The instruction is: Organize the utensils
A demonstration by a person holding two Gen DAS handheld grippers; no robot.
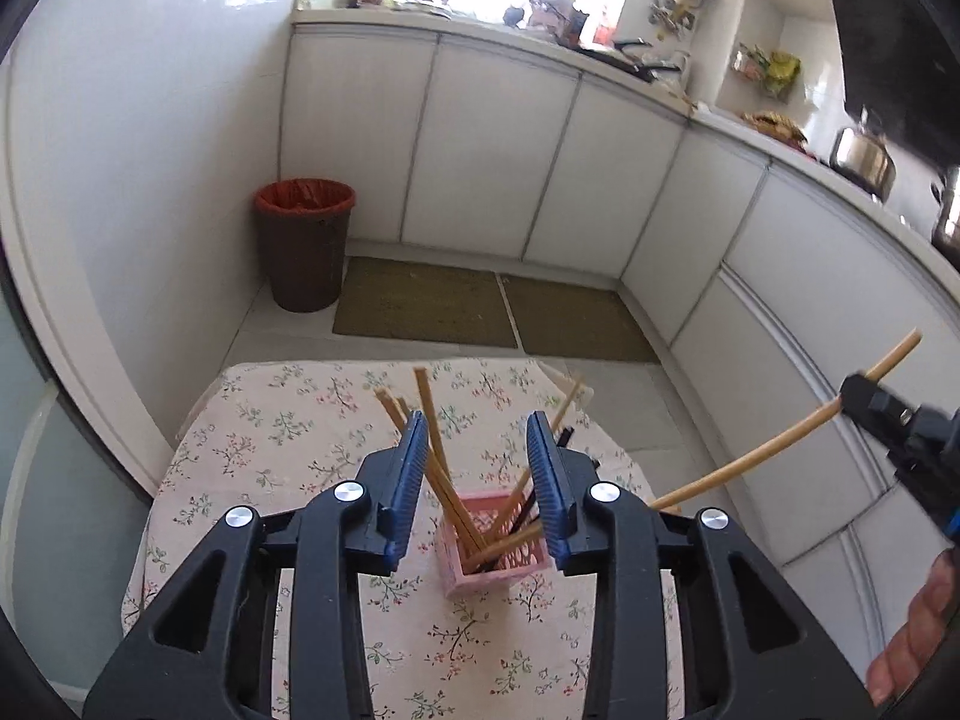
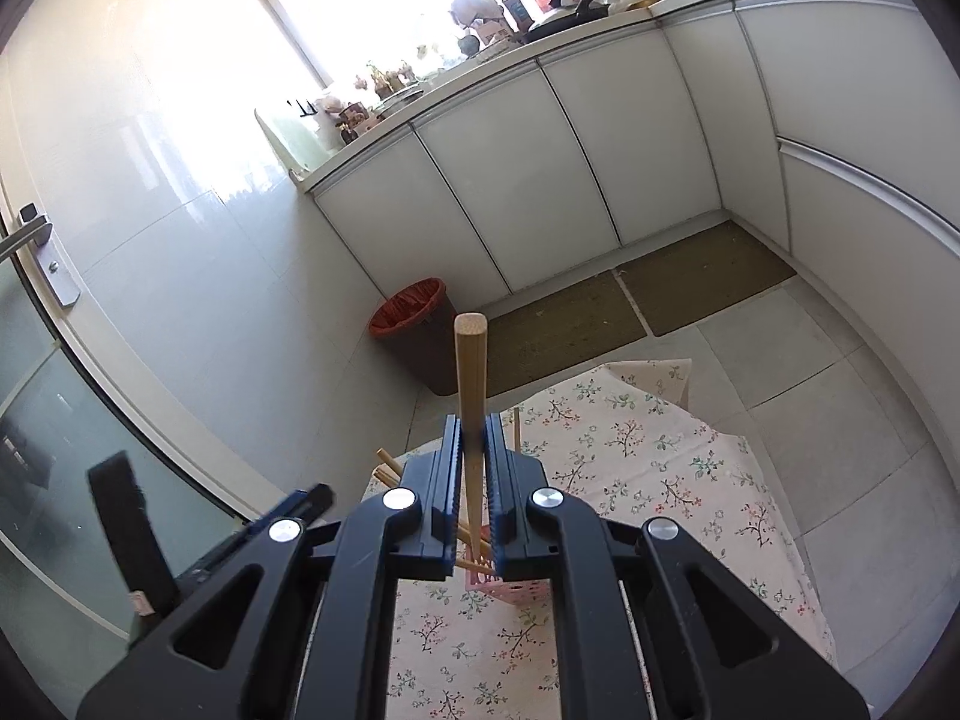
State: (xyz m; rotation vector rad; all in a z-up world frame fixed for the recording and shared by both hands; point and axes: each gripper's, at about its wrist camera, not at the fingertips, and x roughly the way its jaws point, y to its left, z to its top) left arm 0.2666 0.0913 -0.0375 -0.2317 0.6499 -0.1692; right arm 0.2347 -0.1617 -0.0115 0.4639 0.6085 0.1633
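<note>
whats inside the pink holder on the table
The pink holder has several wooden chopsticks standing in it, leaning apart, plus at least one dark stick. Its bottom is hidden, and the left gripper fingers cover part of the bundle, so no exact count.

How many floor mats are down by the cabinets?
2. The first mat lies beside the trash bin. The second mat lies next to it, nearly edge to edge, toward the corner. Both run along the cabinets. None looks hidden.

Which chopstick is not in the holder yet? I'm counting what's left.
The chopstick clamped in the right tool, held above the table; the others stand in the pink holder.
</note>
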